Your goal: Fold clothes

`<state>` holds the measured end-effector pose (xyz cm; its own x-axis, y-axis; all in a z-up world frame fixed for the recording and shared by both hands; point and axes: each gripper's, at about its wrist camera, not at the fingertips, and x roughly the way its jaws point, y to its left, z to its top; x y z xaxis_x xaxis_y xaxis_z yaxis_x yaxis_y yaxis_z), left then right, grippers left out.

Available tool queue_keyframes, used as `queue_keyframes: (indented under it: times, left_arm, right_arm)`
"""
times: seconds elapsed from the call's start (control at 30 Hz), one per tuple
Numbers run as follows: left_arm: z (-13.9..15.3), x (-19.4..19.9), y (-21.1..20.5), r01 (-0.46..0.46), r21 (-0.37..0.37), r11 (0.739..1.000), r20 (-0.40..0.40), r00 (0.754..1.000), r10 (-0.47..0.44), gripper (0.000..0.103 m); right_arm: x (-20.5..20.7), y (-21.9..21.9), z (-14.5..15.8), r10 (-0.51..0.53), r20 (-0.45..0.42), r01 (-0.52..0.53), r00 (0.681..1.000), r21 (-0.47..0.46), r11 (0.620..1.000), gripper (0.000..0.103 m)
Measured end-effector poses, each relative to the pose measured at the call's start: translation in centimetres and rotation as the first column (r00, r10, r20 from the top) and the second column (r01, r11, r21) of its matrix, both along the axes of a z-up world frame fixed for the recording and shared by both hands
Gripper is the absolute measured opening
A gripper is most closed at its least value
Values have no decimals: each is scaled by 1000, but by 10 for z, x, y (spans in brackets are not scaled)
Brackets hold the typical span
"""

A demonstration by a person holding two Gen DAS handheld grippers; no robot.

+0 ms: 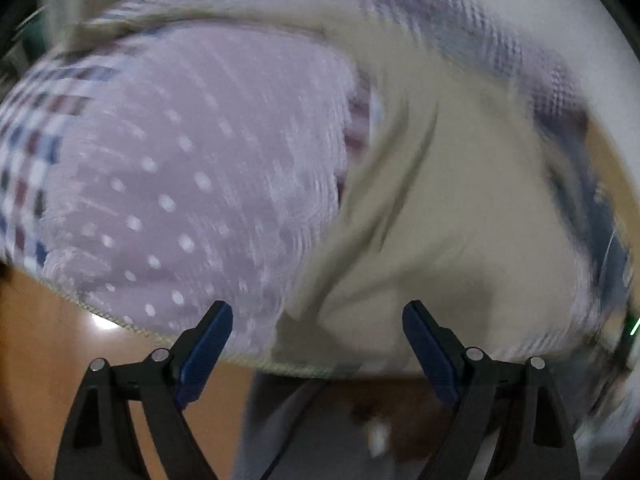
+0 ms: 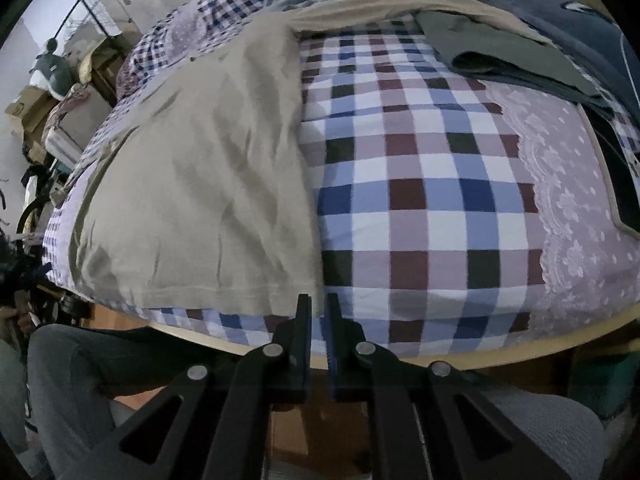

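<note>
On the near edge of the bed [image 2: 400, 352], the right gripper [image 2: 319, 300] pointed steeply down with its jaws drawn almost together — only a thin slit showed between the blue pads. The near right corner of the beige shirt [image 2: 192, 184] lay at the fingertips, seemingly running into that slit, though the fingers hid whether the pads pressed on it or merely stood at it; I could not tell. No earlier view is given, so nothing more can be said of the jaws than that they stood narrow.

The shirt lay spread flat on the checked sheet [image 2: 420, 184], filling the left half of the right wrist view, its hem running along the near edge of the bed and its far end reaching up toward a folded grey garment [image 2: 500, 56] and a dark blue one [image 2: 560, 8] at the far right. A lilac lace panel [image 2: 568, 184] bordered the checks on the right.

From the left wrist the picture was smeared. The left gripper [image 1: 318, 308] stood wide, fingers [image 1: 208, 344] well apart and nothing between them. Beyond them lay the shirt [image 1: 460, 208] to the right and a dotted lilac panel [image 1: 180, 168] to the left, with wooden floor [image 1: 48, 340] below the bed edge.
</note>
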<state>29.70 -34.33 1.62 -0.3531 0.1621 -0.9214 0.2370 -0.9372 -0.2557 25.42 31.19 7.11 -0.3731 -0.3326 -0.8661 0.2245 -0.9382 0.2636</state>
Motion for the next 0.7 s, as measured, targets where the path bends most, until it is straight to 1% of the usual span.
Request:
queue_keyframes:
  times: [0.03,0.07,0.1,0.17,0.2,0.23,0.27,0.3,0.33,0.4,0.47,0.5,0.53,0.57,0.63,0.7]
  left_arm:
    - [-8,-4,5,40,-19,999,45,998,-39,88]
    - [-12,-6,8,60,-20,998,67,996,-58,86]
    - [-14,-7,8,66,-14,998,73,995,-65,81]
    - [-18,-10,8,75,-3,997,88,993,-74,76]
    - [-22,-11,8,71,5,997,101,992,-72,66]
    - [-27,-12,8,70,18,997,123,990,-72,47]
    - [-32,-12,9,72,24,997,151,986,-75,36]
    - [-35,-12,11,76,19,997,168,983,-78,20]
    - [-37,-12,13,80,9,997,181,980,-80,15]
    - [-36,-10,17,89,-7,996,186,979,-86,10]
    - [-35,-6,21,98,-6,995,196,976,-95,6]
    - [-34,-3,24,109,11,994,203,973,-109,4]
    - [-32,1,26,119,25,993,202,972,-121,3]
    - [-28,5,28,126,37,991,190,973,-131,3]
    - [-17,14,31,135,63,989,159,977,-144,2]
    - [1,24,27,118,104,988,97,987,-128,2]
  right_arm:
    - [0,-4,1,12,-5,-12,1000,-2,1000,9]
    - [0,-6,2,23,-10,-23,1000,-6,1000,9]
    - [-1,-8,3,30,-16,-30,999,-10,999,11]
    - [-2,-11,4,41,-27,-41,999,-14,999,23]
    - [-3,-13,3,43,-29,-43,999,-13,999,34]
    - [-3,-15,2,45,-30,-45,999,-12,999,42]
    - [-4,-17,1,48,-28,-48,998,-9,999,42]
    - [-5,-19,-2,52,-22,-52,998,-3,999,42]
    - [-7,-21,-4,56,-16,-55,998,3,998,42]
    - [-10,-26,-9,66,-5,-66,998,14,998,42]
    - [-12,-32,-14,87,5,-87,996,26,996,40]
    - [-13,-36,-16,102,11,-102,995,40,994,34]
    - [-13,-40,-19,117,17,-118,993,55,992,12]
    - [-12,-44,-20,134,22,-135,991,72,988,0]
    - [-7,-50,-19,167,26,-168,986,98,981,0]
    - [-1,-44,-10,167,11,-167,986,73,983,0]
